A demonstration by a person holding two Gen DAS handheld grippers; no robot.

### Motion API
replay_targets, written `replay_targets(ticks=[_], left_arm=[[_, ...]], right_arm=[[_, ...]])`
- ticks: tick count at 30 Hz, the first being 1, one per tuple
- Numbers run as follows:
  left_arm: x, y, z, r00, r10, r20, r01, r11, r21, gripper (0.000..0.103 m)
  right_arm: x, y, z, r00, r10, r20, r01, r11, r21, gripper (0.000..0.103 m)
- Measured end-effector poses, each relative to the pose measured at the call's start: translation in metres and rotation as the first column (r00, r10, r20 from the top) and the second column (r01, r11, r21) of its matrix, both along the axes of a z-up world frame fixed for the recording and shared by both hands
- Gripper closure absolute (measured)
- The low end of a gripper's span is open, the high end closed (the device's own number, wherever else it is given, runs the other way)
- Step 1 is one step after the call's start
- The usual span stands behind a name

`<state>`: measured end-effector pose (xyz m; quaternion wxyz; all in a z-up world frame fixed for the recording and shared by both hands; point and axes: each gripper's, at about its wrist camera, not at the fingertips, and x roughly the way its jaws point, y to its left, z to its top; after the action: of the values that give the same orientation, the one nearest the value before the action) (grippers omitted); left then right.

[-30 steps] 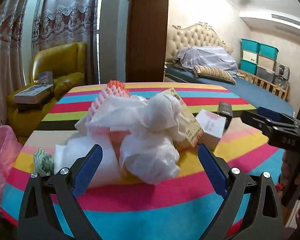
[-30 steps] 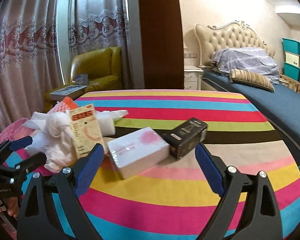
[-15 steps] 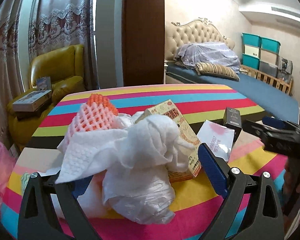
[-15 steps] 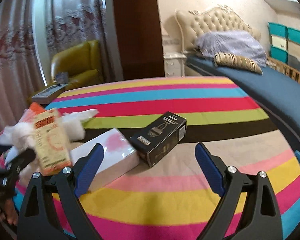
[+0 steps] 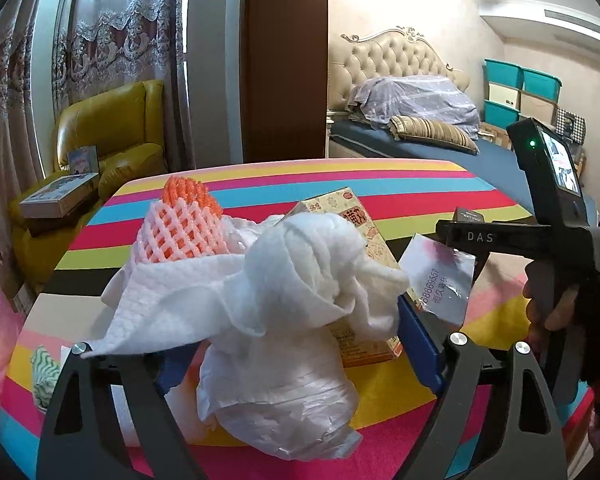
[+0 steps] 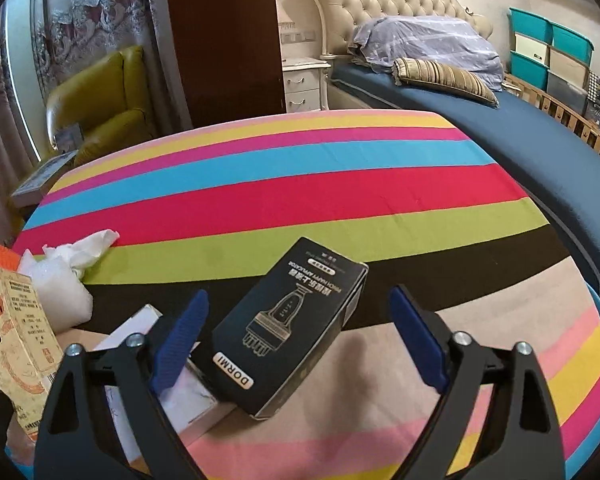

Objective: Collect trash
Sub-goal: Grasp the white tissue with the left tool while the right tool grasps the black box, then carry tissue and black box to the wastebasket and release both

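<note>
Right gripper, jaws closing but not yet touching, straddles the black box, its length toward one o'clock.

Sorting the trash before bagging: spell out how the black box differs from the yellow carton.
The black box is dark with a white line drawing and lies flat, one end propped on a white box; the yellow carton is pale with red print and stands upright against crumpled tissue. The black box lies between the open right gripper fingers, unpressed. Both are rectangular cardboard packages.
</note>
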<state>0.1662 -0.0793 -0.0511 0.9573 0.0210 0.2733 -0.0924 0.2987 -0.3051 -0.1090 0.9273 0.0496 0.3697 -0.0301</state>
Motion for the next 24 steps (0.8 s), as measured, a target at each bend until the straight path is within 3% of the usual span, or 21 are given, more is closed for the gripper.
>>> replay_targets(ticks=[5,7,11,14,20,24], left_arm=[[-0.002,-0.002,0.001,1.0,0.015,0.011,-0.015,1.0,0.012,0.024],[-0.004,-0.003,0.002,1.0,0.016,0.026,-0.017,1.0,0.027,0.031],[-0.013,-0.006,0.003,0.999,0.007,0.048,-0.009,0.999,0.044,0.057],[-0.018,-0.002,0.004,0.998,0.005,0.062,-0.008,0.999,0.039,0.065],[-0.035,0.013,0.011,0.994,0.027,0.103,-0.027,1.0,0.0,0.068],[-0.049,0.029,0.023,0.99,0.035,0.136,-0.026,0.997,-0.066,0.068]], right_arm=[[-0.009,-0.004,0.001,1.0,0.023,0.017,-0.024,1.0,0.02,0.047],[-0.017,-0.005,0.003,0.999,0.031,0.035,-0.031,1.0,0.001,0.065],[-0.038,-0.009,0.008,0.995,0.036,0.093,-0.036,0.999,-0.003,0.065],[-0.057,-0.009,0.013,0.99,0.055,0.13,-0.056,0.998,0.0,0.065],[-0.095,-0.004,0.023,0.973,0.107,0.203,-0.111,0.994,0.009,0.065],[-0.118,0.004,0.032,0.96,0.141,0.244,-0.148,0.989,0.007,0.065]])
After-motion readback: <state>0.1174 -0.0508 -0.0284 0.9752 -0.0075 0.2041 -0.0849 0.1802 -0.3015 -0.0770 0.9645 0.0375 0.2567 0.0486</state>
